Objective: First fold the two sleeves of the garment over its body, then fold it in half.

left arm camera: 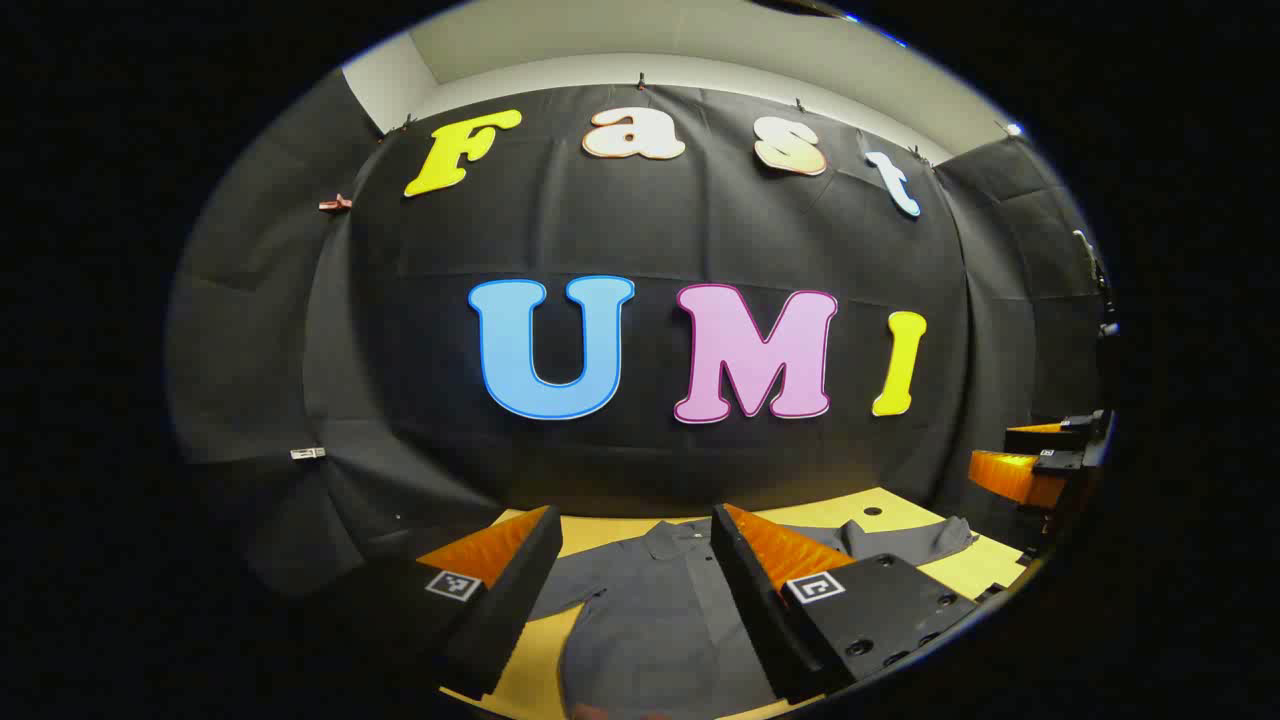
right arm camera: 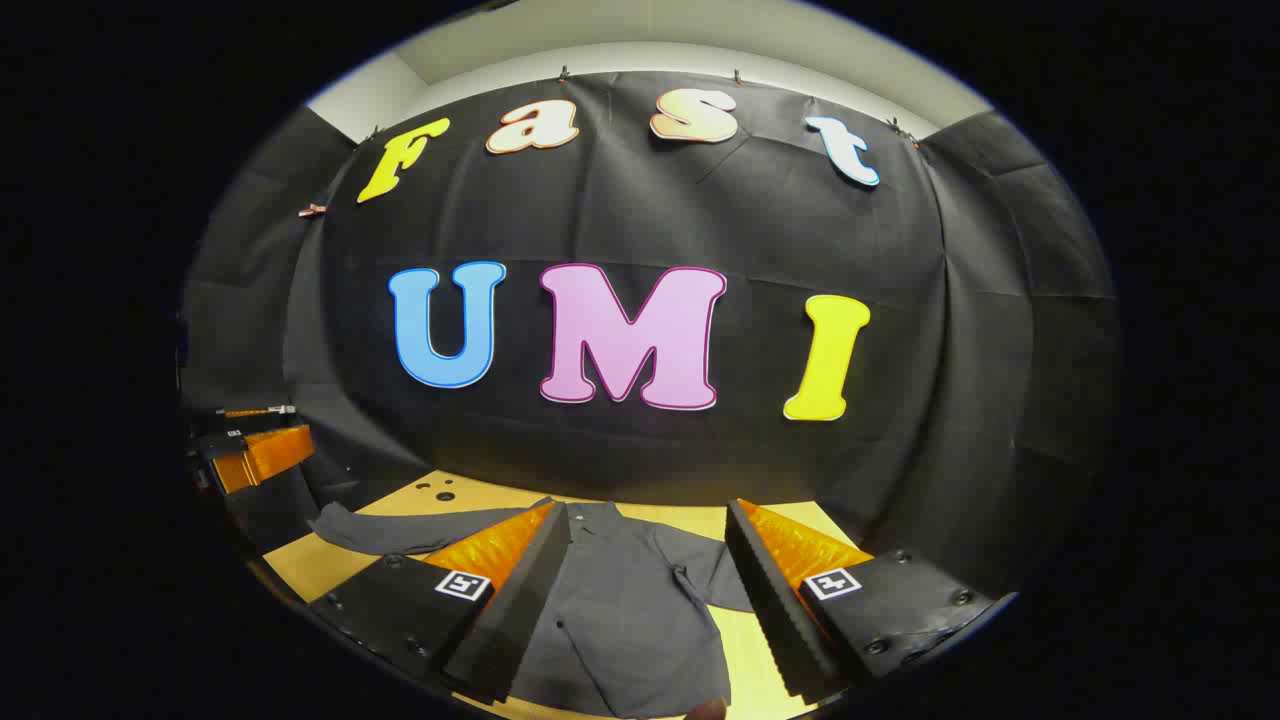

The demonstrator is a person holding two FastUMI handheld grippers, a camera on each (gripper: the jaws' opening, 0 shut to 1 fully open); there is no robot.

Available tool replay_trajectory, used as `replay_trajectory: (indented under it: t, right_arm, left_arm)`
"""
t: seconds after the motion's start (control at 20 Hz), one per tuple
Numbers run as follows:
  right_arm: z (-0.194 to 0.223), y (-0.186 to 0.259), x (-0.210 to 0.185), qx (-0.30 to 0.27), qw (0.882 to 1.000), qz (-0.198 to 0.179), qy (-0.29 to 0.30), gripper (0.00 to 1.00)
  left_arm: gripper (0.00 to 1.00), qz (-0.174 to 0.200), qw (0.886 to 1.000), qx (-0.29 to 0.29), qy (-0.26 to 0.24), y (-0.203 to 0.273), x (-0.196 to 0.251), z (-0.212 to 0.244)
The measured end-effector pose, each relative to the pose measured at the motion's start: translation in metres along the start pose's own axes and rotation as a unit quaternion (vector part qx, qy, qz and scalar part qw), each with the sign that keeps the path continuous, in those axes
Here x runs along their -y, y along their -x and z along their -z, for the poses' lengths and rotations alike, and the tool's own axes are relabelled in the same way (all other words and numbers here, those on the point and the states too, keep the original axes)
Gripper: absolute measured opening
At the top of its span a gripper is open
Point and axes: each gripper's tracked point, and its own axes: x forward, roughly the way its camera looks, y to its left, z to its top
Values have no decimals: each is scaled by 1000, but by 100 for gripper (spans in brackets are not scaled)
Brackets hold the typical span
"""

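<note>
Both my tongs hang wide open with nothing in them, left gripper (left arm camera: 630, 570) and right gripper (right arm camera: 645, 570) both above the near part of the shirt (right arm camera: 620, 610). It lies flat on the yellow table (right arm camera: 760, 650), long axis running 6 to 12, collar far. In the right gripper view one sleeve (right arm camera: 400, 530) stretches out toward 10 o'clock and the other sleeve (right arm camera: 720, 580) sits at about 1, so I'd guess each tong takes its own side.

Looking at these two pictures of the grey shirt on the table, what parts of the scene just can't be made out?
- Shirt hem: cut off by the bottom edge in both views.
- Parts of the shirt body: hidden behind the left gripper in the left gripper view and the right gripper in the right gripper view.
- Small dark holes in the table: too small to tell their purpose.
</note>
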Motion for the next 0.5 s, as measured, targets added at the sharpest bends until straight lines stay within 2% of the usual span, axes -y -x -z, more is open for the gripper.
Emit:
replay_trajectory:
  t: [0.5]
  right_arm:
    - [-3,-3,8,3,1000,1,1,98]
  left_arm:
    - [95,3,1000,-6,-7,-8,7,3]
